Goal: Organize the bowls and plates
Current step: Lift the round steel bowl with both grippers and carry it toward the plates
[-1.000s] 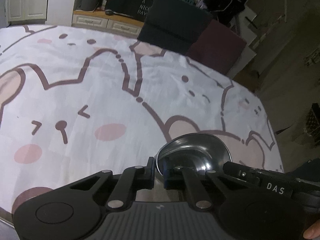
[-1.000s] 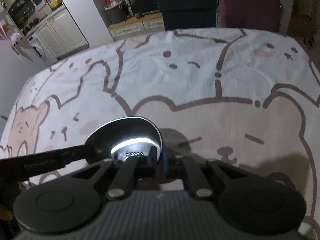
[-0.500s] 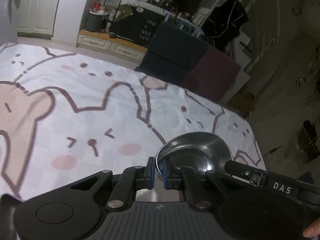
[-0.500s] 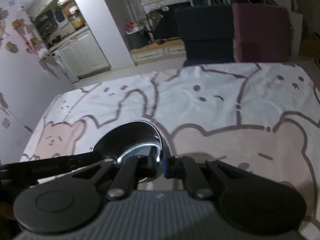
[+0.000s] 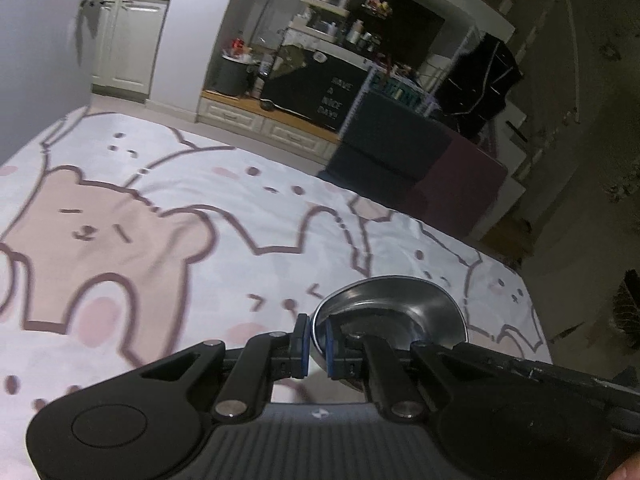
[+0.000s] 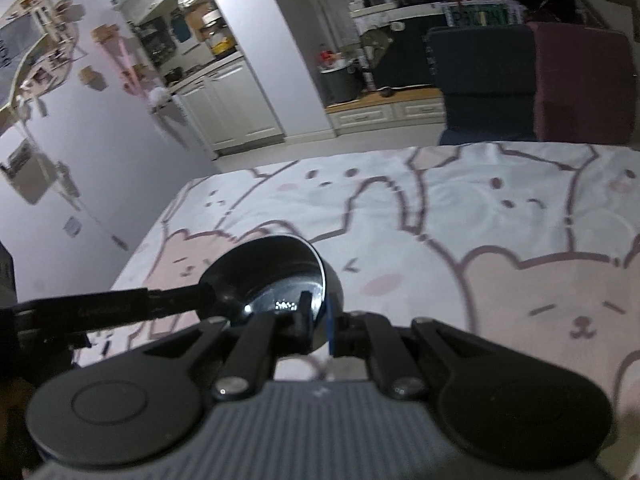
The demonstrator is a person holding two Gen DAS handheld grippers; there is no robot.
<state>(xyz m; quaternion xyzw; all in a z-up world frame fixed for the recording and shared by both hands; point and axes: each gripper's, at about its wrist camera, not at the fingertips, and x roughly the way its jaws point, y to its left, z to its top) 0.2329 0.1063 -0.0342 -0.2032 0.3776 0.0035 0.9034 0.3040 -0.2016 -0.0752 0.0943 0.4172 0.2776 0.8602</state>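
A shiny steel bowl (image 5: pixel 394 310) is held in the air above the bear-print tablecloth (image 5: pixel 160 240). My left gripper (image 5: pixel 316 346) is shut on the bowl's left rim, one blue pad on each side of the rim. My right gripper (image 6: pixel 320 326) is shut on the opposite rim of the same bowl (image 6: pixel 272 276). Each gripper shows in the other's view as a dark bar: the right one (image 5: pixel 520 364) at the lower right, the left one (image 6: pixel 100 308) at the left.
The tablecloth (image 6: pixel 480 240) covers a large table whose far edge faces dark blue and maroon chairs (image 5: pixel 420 168). White cabinets (image 6: pixel 240 104) and cluttered shelves stand beyond. A wall (image 6: pixel 80 140) runs along the table's left side.
Both grippers have risen with the bowl and tilted up; the table looks lower and farther, and more of the room behind shows. Both grips on the rim are unchanged.
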